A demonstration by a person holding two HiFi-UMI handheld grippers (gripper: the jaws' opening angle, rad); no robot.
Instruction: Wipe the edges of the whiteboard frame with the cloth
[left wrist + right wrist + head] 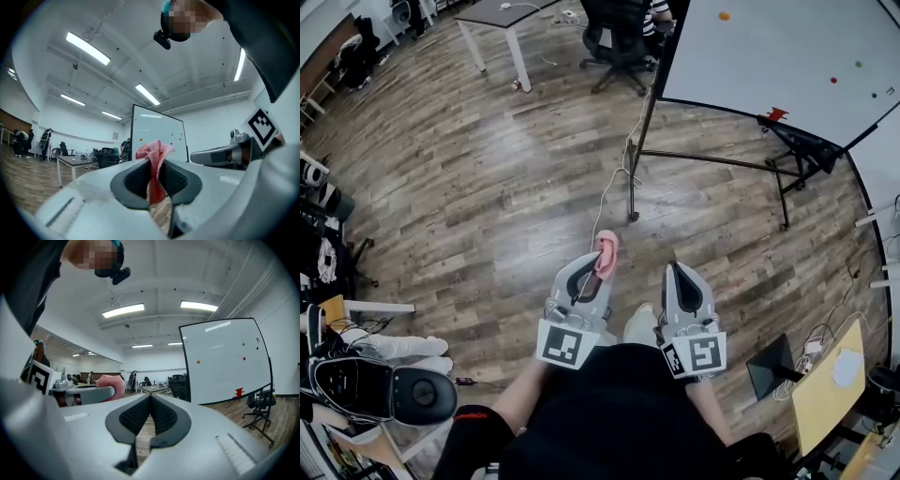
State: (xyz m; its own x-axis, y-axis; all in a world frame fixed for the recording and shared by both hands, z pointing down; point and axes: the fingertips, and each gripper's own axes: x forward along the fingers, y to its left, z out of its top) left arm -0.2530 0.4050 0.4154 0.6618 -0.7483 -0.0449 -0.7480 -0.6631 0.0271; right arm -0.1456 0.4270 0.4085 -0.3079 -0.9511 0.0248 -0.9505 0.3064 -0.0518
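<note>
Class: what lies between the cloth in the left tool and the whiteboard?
In the head view, wooden floor with a thin white cable trailing across it lies between the cloth and the whiteboard.

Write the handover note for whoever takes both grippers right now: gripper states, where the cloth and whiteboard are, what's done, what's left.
Left gripper: shut on the pink cloth, which sticks up past the jaw tips.
Right gripper: shut, empty.
Whiteboard: on its stand ahead and to the right, well away from both grippers.
Done: the cloth is in hand. It touches no part of the frame.
Left: walk up to the board and wipe the frame's edges with the cloth.
</note>
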